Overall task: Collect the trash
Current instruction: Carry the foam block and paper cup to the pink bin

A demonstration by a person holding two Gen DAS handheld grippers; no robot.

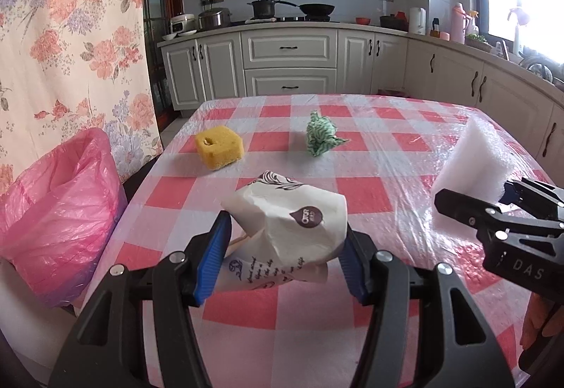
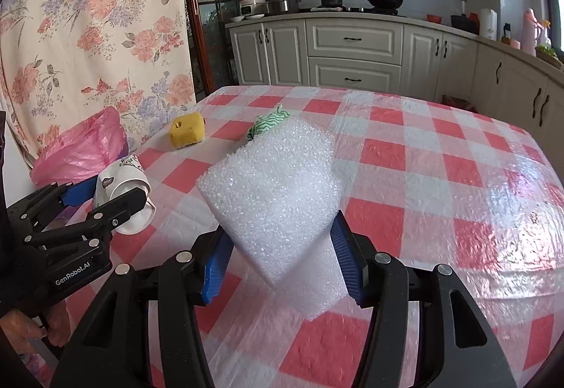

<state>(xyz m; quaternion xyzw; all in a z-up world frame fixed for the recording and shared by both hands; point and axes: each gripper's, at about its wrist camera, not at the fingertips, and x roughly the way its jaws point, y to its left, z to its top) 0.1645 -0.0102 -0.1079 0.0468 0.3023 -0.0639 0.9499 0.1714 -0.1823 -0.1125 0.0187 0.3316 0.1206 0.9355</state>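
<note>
- pink bin bag (image 1: 56, 211) lines a bin off the table's left edge, mouth open; inside can't be made out
- left gripper (image 1: 282, 247) jaws about half open, blue pads clamped on a crumpled white paper cup (image 1: 292, 222) with dark print, held above the checked tablecloth (image 1: 370, 194) near the left edge
- right gripper (image 2: 282, 247) jaws roughly half open, pinching a white foam sheet (image 2: 275, 190) by its lower corner, sheet tilted above the cloth
- yellow sponge (image 1: 219, 147) with a hole in its top sits near the table's far left corner; green-and-white crumpled wrapper (image 1: 319, 137) lies to its right, well apart, toward the far edge
- left wrist view only: window light at the right edge of the frame, right gripper side-on with just the foam's edge (image 1: 472, 162)
- right wrist view only: foam's full bubbly face, which half hides the wrapper (image 2: 268, 123); left gripper (image 2: 105, 197) seen side-on with the cup (image 2: 120, 183); fingers (image 2: 21, 328) of a hand at the lower left
</note>
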